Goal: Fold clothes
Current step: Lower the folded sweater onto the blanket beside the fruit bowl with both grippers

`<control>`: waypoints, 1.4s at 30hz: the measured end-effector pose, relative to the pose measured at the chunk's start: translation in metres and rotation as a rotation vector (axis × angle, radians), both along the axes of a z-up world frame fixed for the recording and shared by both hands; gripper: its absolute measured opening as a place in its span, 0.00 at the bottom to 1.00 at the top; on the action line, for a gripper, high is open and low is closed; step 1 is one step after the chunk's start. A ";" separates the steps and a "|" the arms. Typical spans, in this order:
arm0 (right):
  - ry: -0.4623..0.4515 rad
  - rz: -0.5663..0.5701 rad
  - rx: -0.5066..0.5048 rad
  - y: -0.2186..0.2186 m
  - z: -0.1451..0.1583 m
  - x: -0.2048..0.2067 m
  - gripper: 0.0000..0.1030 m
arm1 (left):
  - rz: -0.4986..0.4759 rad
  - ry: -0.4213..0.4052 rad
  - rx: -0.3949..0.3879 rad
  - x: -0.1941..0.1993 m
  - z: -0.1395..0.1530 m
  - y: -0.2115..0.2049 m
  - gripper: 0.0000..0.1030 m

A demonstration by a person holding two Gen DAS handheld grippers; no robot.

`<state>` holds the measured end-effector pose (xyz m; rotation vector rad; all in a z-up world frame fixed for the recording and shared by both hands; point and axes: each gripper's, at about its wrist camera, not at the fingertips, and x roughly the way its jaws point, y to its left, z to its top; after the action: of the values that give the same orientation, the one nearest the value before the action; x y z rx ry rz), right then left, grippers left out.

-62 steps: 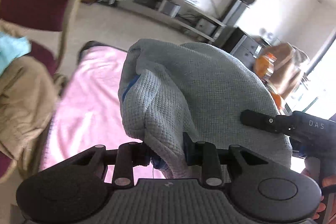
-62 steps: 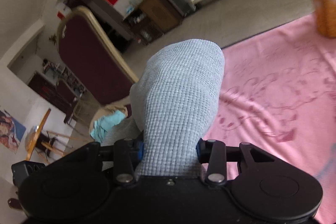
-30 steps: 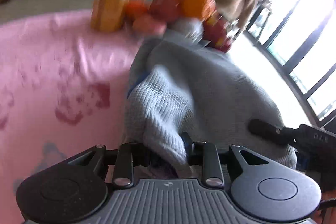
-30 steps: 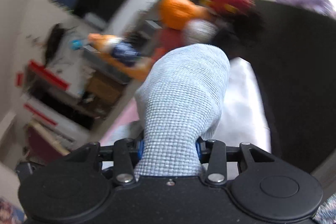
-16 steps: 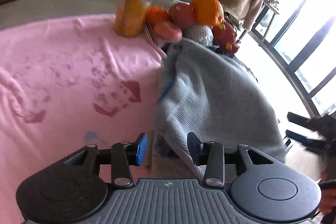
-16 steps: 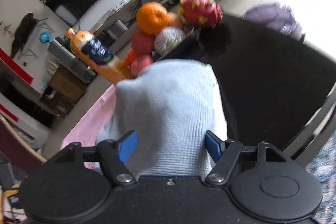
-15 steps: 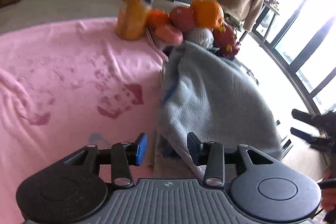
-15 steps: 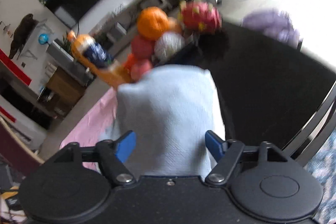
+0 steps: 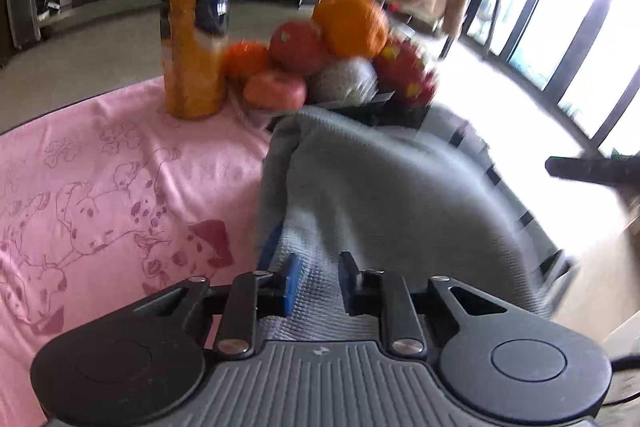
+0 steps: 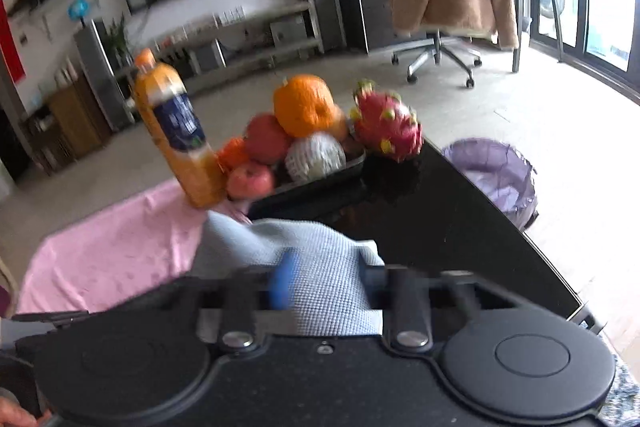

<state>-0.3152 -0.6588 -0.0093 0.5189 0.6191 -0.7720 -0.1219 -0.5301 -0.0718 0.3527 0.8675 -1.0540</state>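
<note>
While the grey knit top (image 9: 384, 195) lay on the table, both grippers had just been closing.

It sat in a heap just in front of the fruit tray (image 10: 320, 183), half on the pink cloth (image 9: 100, 187) and half on the black table (image 10: 460, 227). The left gripper (image 9: 315, 281) and the right gripper (image 10: 326, 285) had their fingers almost closed, with the top's cloth between them; I cannot tell if they pinched it.
</note>
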 end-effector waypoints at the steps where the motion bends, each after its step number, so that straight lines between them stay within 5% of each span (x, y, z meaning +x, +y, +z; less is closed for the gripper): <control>1: 0.015 0.002 0.010 -0.004 -0.007 0.009 0.12 | 0.004 -0.007 0.034 0.002 -0.010 -0.003 0.19; 13: 0.119 0.063 0.122 -0.007 -0.083 0.083 0.08 | 0.092 0.145 0.076 0.043 -0.053 0.030 0.32; 17: 0.133 0.087 0.077 -0.001 -0.064 0.080 0.08 | 0.048 0.101 0.093 0.041 -0.038 0.028 0.32; 19: 0.094 0.088 0.042 0.006 -0.041 0.064 0.10 | 0.032 0.089 0.068 0.041 -0.024 0.035 0.24; 25: 0.038 0.049 -0.017 0.007 0.007 0.024 0.15 | 0.000 0.057 -0.010 0.039 0.018 0.021 0.26; 29: 0.073 0.018 0.011 -0.016 -0.009 0.033 0.15 | -0.021 -0.006 -0.022 0.035 0.027 -0.019 0.26; 33: 0.015 -0.014 0.051 -0.036 -0.034 0.045 0.15 | -0.013 -0.012 -0.042 0.043 0.019 -0.059 0.26; 36: 0.009 -0.021 0.077 -0.049 -0.054 0.057 0.15 | -0.017 0.000 0.057 0.053 -0.006 -0.082 0.20; 39: 0.107 -0.027 0.074 -0.056 -0.079 0.070 0.15 | -0.021 0.018 0.162 0.062 -0.034 -0.100 0.20; 42: 0.109 -0.031 0.111 -0.063 -0.095 0.071 0.15 | -0.038 0.006 0.188 0.062 -0.039 -0.104 0.20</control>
<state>-0.2439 -0.7218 -0.1047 0.5921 0.7601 -0.8018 -0.0602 -0.6344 -0.1109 0.5255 0.9710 -1.0112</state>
